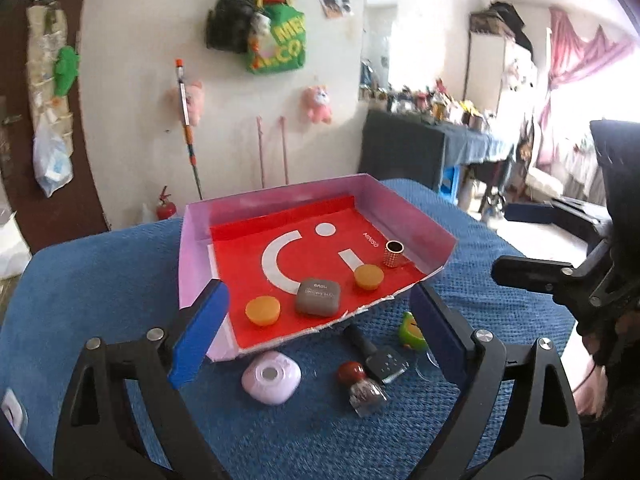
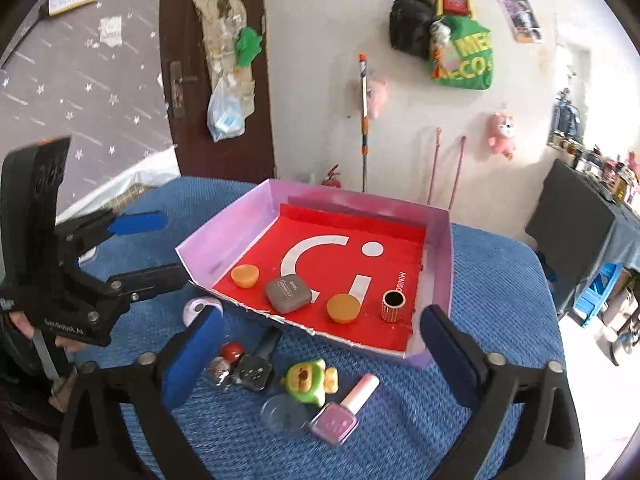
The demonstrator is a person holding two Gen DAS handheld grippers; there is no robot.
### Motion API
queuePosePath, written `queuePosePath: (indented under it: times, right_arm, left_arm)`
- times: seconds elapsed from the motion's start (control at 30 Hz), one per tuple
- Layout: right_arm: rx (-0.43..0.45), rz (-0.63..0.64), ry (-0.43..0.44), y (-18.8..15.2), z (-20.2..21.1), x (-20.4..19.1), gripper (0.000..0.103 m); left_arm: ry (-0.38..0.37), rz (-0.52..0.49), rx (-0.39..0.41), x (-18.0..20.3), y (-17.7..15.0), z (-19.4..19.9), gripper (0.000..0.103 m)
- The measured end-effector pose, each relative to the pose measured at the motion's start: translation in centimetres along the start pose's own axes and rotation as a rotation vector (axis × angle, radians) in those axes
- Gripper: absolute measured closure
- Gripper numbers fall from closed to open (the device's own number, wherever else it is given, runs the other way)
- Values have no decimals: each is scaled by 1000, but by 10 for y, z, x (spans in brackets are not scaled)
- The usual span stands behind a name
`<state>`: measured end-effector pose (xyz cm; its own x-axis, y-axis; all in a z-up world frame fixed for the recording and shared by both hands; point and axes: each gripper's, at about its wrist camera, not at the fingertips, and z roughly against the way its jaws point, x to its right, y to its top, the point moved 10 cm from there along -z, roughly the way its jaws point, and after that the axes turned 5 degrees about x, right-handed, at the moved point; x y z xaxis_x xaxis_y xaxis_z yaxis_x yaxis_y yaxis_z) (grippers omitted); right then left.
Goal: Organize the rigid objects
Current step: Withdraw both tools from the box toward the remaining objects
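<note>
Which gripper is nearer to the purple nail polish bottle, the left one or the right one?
Right. The purple nail polish bottle lies between the open fingers of the right gripper. The left gripper is farther, on the other side of the items.

Lived-in home, plush toys (image 1: 319, 104), curtains (image 1: 576, 60)

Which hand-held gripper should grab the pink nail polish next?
Right. The pink nail polish lies between the open right hand-held gripper fingers; the left hand-held gripper view doesn't show it.
</note>
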<state>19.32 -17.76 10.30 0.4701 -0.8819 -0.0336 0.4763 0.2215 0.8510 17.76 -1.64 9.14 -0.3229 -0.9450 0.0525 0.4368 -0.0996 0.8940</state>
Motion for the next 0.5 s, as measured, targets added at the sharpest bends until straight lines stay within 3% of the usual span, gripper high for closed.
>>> queuePosePath:
  times: [0.27, 0.5]
  right_arm:
    - [76, -97, -72, -30, 34, -3, 0]
    - [77, -188, -101, -74, 31, -1, 0]
  left_arm:
    - [46, 94, 39, 0, -40, 25, 7]
    - [84, 168, -32, -11, -87, 17, 7]
